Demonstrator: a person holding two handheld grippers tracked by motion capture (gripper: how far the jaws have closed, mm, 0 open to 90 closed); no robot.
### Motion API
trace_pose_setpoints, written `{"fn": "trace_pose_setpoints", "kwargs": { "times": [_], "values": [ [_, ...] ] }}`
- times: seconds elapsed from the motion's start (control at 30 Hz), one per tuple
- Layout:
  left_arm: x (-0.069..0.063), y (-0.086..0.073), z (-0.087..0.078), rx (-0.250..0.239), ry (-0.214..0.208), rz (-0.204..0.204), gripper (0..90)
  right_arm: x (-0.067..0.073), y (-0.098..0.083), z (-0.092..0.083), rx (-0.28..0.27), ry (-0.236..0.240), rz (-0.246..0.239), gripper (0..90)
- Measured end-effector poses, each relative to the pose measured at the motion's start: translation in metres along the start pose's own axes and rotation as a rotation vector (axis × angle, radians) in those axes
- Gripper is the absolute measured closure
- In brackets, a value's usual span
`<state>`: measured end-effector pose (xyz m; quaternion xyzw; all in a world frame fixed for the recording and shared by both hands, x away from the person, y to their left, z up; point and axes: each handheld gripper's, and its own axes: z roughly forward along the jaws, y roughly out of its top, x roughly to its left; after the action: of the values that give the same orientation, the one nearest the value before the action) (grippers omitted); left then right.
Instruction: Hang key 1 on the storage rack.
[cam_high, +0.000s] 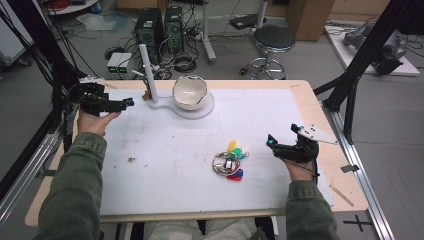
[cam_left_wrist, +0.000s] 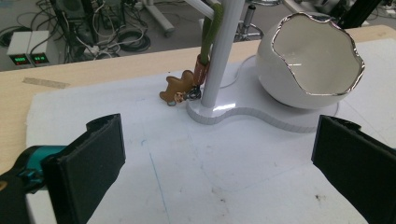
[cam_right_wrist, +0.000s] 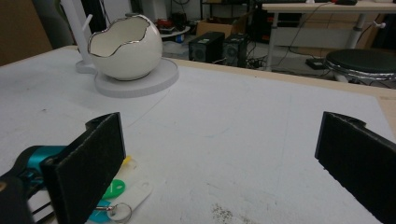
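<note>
Both tongs stand apart and empty: left tongs (cam_high: 129, 102) beside the stand (cam_high: 150, 75), its key ring (cam_left_wrist: 180, 89) hung. Next, right tongs (cam_high: 270, 142) should take the key bunch (cam_high: 231, 161) nearer the person.

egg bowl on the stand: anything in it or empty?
Empty. The egg bowl shows bare white inner wall in the left gripper view, and the high view looks down into a bare interior; the keys lie on the table.

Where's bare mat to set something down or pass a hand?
Free: the wide near-left stretch of mat between the left sleeve and the key bunch, and the far-right area beyond the right hand-held gripper. Crowded: the far edge around the stand and egg-shaped bowl, and around the keys.
</note>
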<state>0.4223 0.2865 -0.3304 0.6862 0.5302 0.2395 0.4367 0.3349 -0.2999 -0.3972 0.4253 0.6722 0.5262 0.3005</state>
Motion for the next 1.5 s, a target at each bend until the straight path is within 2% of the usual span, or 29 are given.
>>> {"fn": "trace_pose_setpoints", "kwargs": {
  "times": [0.13,0.4,0.53,0.87,1.07,1.2,1.5],
  "values": [
    [0.000,-0.008,-0.005,-0.011,0.022,-0.006,3.2,0.000,0.000,0.000,0.000,-0.002,0.001,0.5],
    [0.004,-0.024,-0.012,-0.015,0.034,-0.024,3.2,0.000,0.000,0.000,-0.001,-0.001,0.001,0.5],
    [0.002,-0.025,-0.015,-0.023,0.031,-0.017,3.2,0.000,0.000,0.000,0.001,0.000,-0.001,0.5],
    [-0.010,-0.030,-0.028,-0.034,0.036,0.030,3.2,0.000,0.000,0.000,0.001,-0.003,-0.002,0.5],
    [-0.017,-0.035,-0.037,-0.053,0.027,0.035,3.2,0.000,0.000,0.000,0.001,-0.001,-0.006,0.5],
    [-0.020,-0.043,-0.040,-0.051,0.035,0.052,3.2,0.001,0.000,0.000,0.001,-0.001,-0.006,0.5],
    [-0.018,-0.060,-0.047,-0.046,0.052,0.045,3.2,0.000,0.000,0.000,-0.001,-0.003,-0.011,0.5]
  ]
}}
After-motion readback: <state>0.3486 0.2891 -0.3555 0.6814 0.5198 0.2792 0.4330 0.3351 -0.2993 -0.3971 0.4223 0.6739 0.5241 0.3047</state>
